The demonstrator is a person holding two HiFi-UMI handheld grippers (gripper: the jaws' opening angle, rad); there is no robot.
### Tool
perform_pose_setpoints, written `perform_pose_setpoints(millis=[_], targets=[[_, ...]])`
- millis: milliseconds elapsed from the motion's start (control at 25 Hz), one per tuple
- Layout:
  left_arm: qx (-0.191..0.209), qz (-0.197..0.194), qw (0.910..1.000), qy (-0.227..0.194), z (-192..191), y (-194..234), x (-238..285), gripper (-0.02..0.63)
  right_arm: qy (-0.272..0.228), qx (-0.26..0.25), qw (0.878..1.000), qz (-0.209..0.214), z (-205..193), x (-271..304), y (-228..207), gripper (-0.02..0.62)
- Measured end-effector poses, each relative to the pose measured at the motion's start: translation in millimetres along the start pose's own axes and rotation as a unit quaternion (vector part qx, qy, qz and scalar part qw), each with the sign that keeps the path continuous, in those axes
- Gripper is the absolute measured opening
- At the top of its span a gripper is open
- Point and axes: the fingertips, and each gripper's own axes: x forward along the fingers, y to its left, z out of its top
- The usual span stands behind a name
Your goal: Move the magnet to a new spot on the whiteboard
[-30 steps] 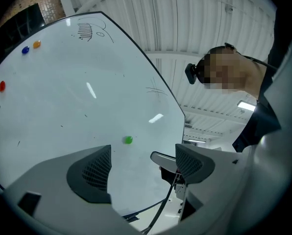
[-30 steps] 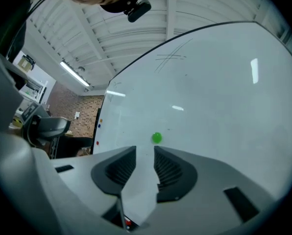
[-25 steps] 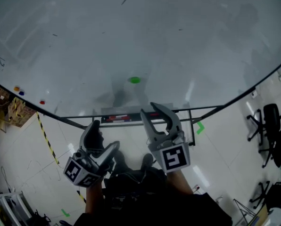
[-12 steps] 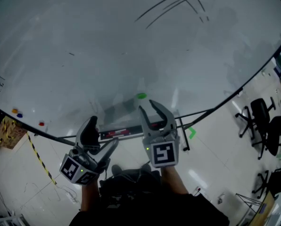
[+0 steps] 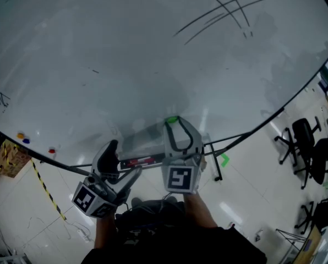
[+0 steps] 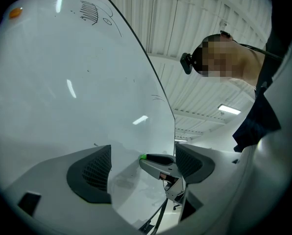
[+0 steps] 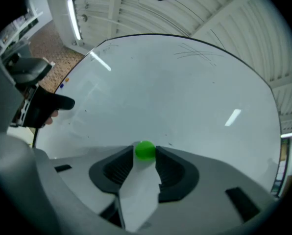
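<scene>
Having just opened wider, the right tool's [image 7: 145, 156] jaws flank the magnet [image 7: 145, 150].

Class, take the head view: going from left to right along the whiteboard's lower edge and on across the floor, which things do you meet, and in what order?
orange magnet → blue magnet → red magnet → left gripper → green magnet → green floor tape → black office chair
</scene>
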Motion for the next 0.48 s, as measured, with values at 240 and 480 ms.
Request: perform_pose_setpoints(millis=[240, 480], targets=[[-0.003, 0.009, 1.0000, 0.004, -1.7, 4.3, -4.2, 0.405, -0.013, 0.009, 1.000, -0.024, 1.2, 1.3, -0.2, 0.169], [-0.013, 0.009, 0.9999, 0.005, -3.4, 1.6, -3.9, 0.405, -0.005, 0.046, 0.999, -0.009, -0.5, 0.4, -2.5, 0.152]])
